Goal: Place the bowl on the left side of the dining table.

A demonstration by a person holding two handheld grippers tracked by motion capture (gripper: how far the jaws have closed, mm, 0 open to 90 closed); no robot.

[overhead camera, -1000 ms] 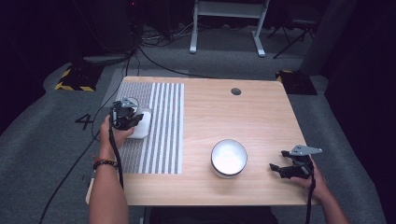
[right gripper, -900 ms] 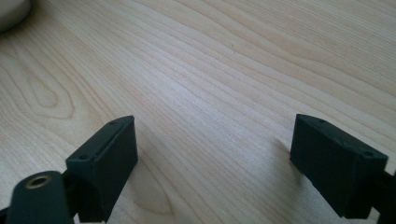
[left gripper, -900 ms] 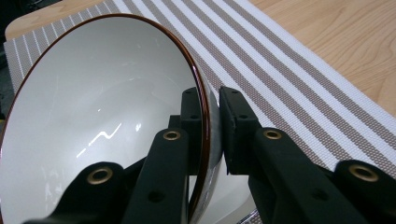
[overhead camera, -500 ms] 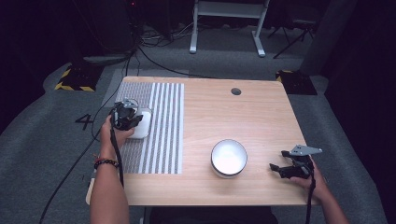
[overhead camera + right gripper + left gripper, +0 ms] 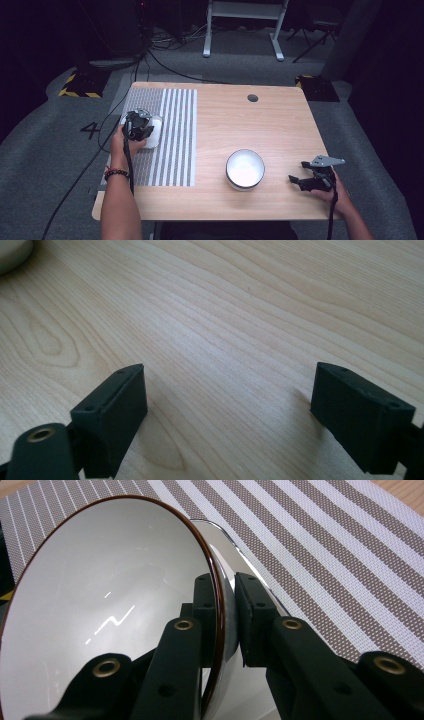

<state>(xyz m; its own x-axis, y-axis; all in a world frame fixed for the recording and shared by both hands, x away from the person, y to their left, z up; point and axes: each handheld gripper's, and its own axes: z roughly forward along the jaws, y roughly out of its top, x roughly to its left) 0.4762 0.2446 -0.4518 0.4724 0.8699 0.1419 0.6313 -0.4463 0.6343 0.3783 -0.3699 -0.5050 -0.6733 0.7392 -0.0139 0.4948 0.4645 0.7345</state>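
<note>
There are two bowls, two grippers, one striped mat and one wooden table. The landmark here is the striped mat (image 5: 167, 135), which lies on the left part of the wooden table (image 5: 280, 125).

The first bowl (image 5: 153, 131) is white and sits over the left side of the mat. The left gripper (image 5: 138, 126) is on it. In the high view the hand and gripper cover much of this bowl. The left gripper view shows more: the bowl (image 5: 100, 590) is tilted, its inside is smooth and glossy white, its rim is thin and dark brown, and its outer wall shines. The two black jaws of the left gripper (image 5: 226, 607) are clamped on the rim, one inside the bowl and one outside.

The second bowl (image 5: 245, 169) is round, white inside with a dark rim, and stands upright on bare wood to the right of the mat, near its lower corner.

The right gripper (image 5: 299, 181) is well to the right of the mat, beyond the second bowl, low over the table. In the right gripper view its jaws (image 5: 227, 405) stand wide apart with only light wood grain between them.

The mat is woven, with grey and white stripes (image 5: 350, 555).
</note>
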